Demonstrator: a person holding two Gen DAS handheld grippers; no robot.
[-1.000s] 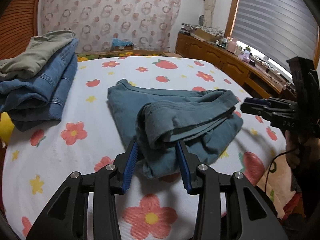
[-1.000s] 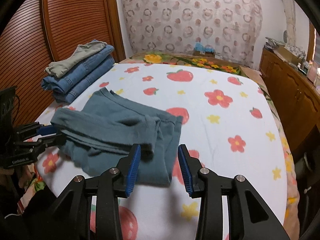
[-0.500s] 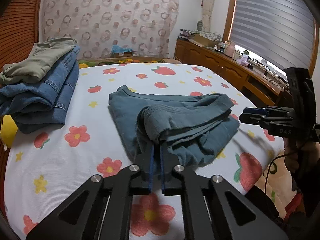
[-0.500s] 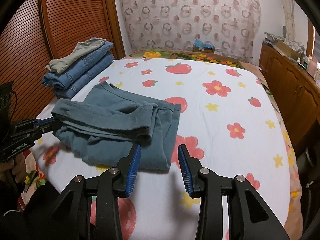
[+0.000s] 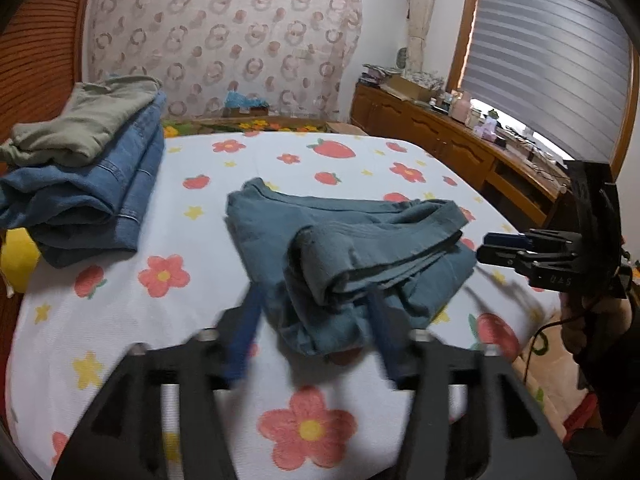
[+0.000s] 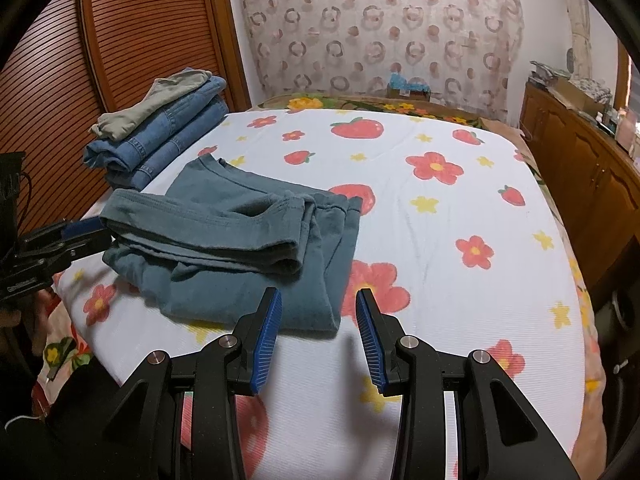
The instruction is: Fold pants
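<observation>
Folded teal pants (image 5: 360, 240) (image 6: 240, 240) lie on the flowered bed sheet (image 5: 320, 160) (image 6: 440, 240), a thick fold lying on top. My left gripper (image 5: 316, 332) is blurred, its jaws opening. The pants' near fold sits between the blue pads, which stand clear of the cloth. In the right wrist view the left gripper (image 6: 76, 236) is at the pants' left end. My right gripper (image 6: 319, 340) hovers open over the pants' near right corner, gripping nothing. It also shows at the right edge as the right gripper (image 5: 500, 248), just off the pants' right end.
A stack of folded jeans with a khaki garment on top (image 5: 92, 184) (image 6: 160, 136) sits at the bed's far left. A wooden cabinet (image 5: 460, 148) (image 6: 580, 152) runs along the right side. A slatted wooden door (image 6: 120, 40) stands behind the stack.
The left gripper's jaws closed onto the pants' near fold half a second ago and have since spread apart, releasing the cloth. The right gripper has stayed put, equally open.
</observation>
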